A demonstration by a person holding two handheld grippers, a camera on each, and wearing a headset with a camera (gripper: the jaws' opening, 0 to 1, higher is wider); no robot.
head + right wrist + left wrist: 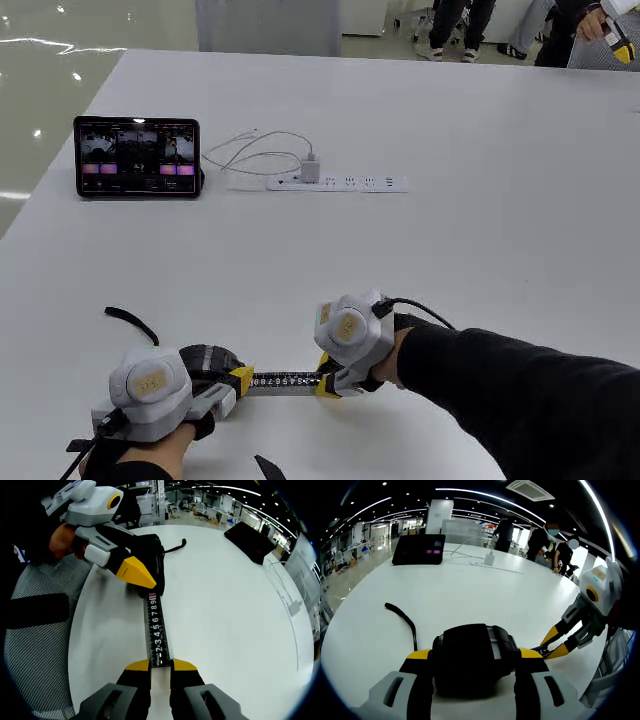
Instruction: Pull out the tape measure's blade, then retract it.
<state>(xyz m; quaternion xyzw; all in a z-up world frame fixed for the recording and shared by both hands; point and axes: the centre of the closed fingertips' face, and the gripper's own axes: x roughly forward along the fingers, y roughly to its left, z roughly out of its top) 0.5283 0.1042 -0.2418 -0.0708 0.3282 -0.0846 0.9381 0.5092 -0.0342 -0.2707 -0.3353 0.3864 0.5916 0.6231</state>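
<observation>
A black tape measure (212,364) lies near the table's front edge, its case (472,652) clamped between the yellow-tipped fingers of my left gripper (474,655). A short stretch of numbered blade (284,381) runs right from the case to my right gripper (326,385). In the right gripper view the blade (156,637) leads straight up from my right gripper (160,665), which is shut on its end, to the case (150,560) and my left gripper (137,572). The tape's black wrist strap (405,622) trails to the left.
A tablet (137,156) stands at the back left of the white table (450,230). A white power strip (335,183) with a charger and cables lies mid-table. People stand beyond the far edge. A mesh chair (42,645) sits below the table edge.
</observation>
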